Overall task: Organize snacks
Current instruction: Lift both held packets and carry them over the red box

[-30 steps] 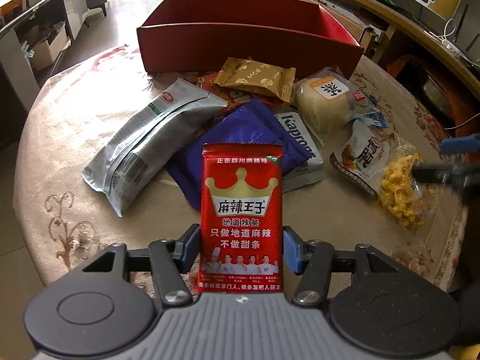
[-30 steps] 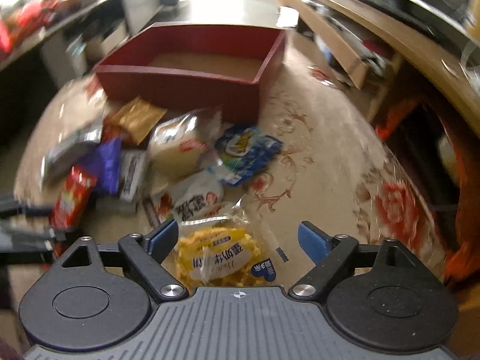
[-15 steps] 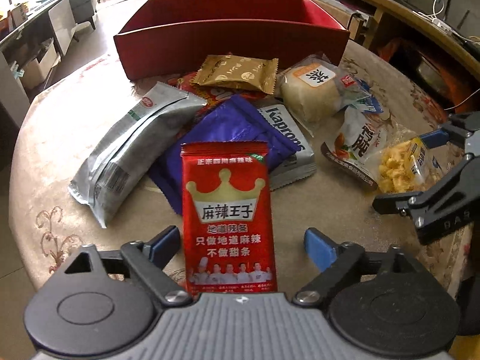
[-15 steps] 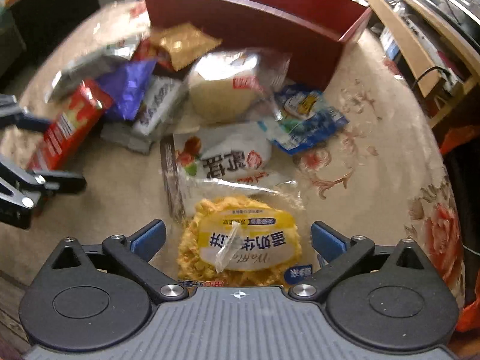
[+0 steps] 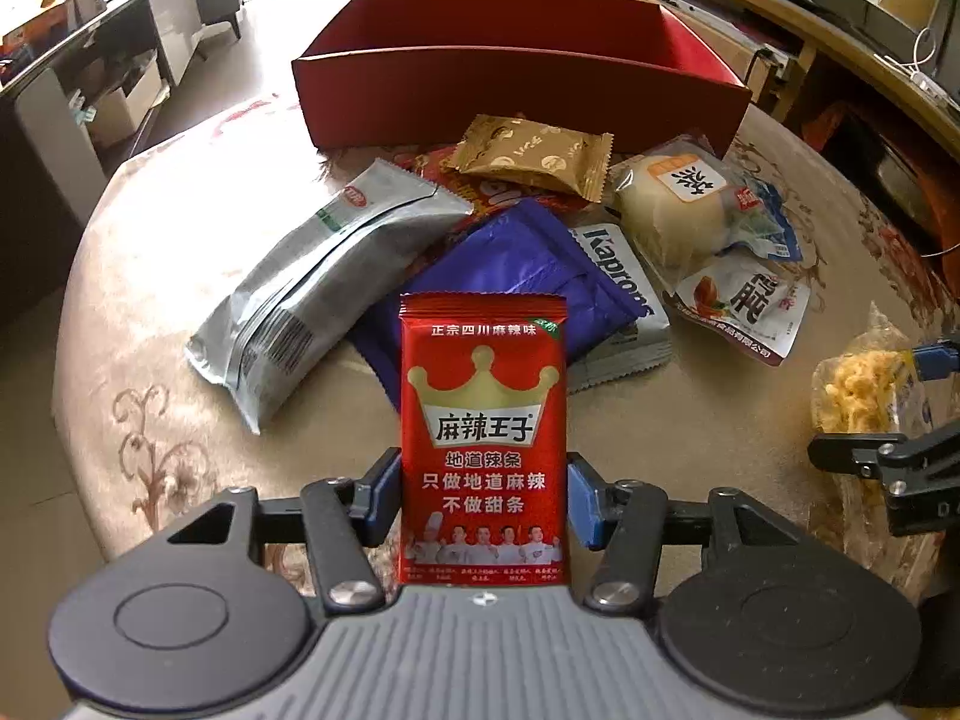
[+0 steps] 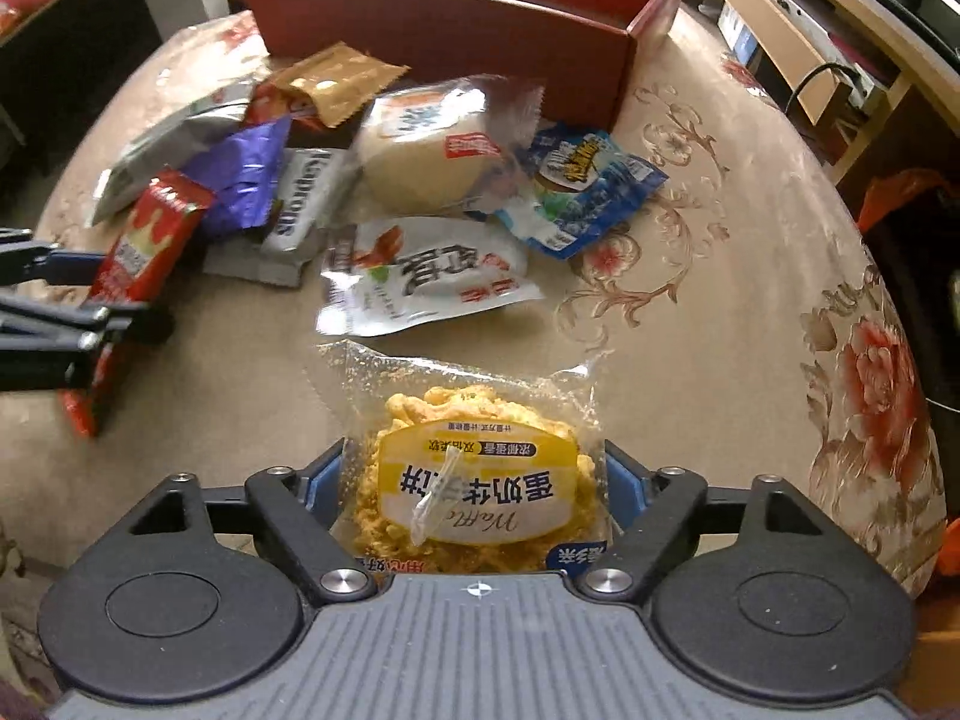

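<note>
A red spicy-strip packet (image 5: 483, 396) stands upright between the fingers of my left gripper (image 5: 482, 495). Its jaws are closing and both blue pads press the packet's sides. My right gripper (image 6: 474, 489) points down at a clear packet with a yellow waffle (image 6: 474, 456). Those jaws are closing too, and the pads touch both sides of the packet. The dark red box (image 5: 522, 93) sits open at the back of the round table (image 5: 150, 276). In the right wrist view the left gripper (image 6: 72, 312) holds the red packet (image 6: 150, 234) at the left.
Loose snacks lie in front of the box: a silver bag (image 5: 318, 288), a purple packet (image 5: 528, 276), a gold packet (image 5: 534, 156), a pale bun (image 5: 684, 204), a white packet (image 6: 420, 276) and a blue packet (image 6: 582, 186). Wooden shelves (image 6: 810, 42) run along the right.
The left jaws stood open around the red packet half a second ago and have closed on it again. The right gripper sank over the waffle packet and its jaws closed onto it.
</note>
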Motion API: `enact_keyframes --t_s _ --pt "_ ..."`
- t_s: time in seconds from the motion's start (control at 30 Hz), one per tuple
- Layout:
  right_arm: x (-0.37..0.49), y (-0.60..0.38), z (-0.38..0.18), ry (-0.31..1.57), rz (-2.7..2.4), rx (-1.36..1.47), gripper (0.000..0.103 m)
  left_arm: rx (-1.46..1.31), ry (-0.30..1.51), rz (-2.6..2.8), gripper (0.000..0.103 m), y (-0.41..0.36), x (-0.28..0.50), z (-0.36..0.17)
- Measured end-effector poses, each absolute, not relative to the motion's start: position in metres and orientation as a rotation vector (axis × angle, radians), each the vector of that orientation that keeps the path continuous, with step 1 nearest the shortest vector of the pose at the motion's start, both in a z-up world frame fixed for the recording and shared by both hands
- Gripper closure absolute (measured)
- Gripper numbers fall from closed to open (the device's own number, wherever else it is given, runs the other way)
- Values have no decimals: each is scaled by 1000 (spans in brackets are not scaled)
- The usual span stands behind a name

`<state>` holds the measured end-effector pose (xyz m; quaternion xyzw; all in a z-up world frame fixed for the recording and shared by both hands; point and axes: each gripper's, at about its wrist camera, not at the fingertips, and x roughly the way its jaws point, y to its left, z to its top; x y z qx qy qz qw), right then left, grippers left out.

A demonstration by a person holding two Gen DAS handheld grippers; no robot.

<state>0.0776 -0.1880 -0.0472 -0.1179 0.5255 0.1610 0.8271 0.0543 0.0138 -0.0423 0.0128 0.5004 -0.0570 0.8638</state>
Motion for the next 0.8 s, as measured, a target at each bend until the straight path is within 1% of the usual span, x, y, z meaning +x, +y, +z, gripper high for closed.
enact_keyframes --t_s 0.13,0.4,0.8 --pt "72 -188 -38 1072 338 -226 18 7 1054 -133 53 11 49 -40" --pt "67 -186 -15 992 322 -163 18 -18 997 -150 54 2 44 -19" --pt "93 -177 6 909 293 -120 18 -65 913 -144 54 -1 76 12"
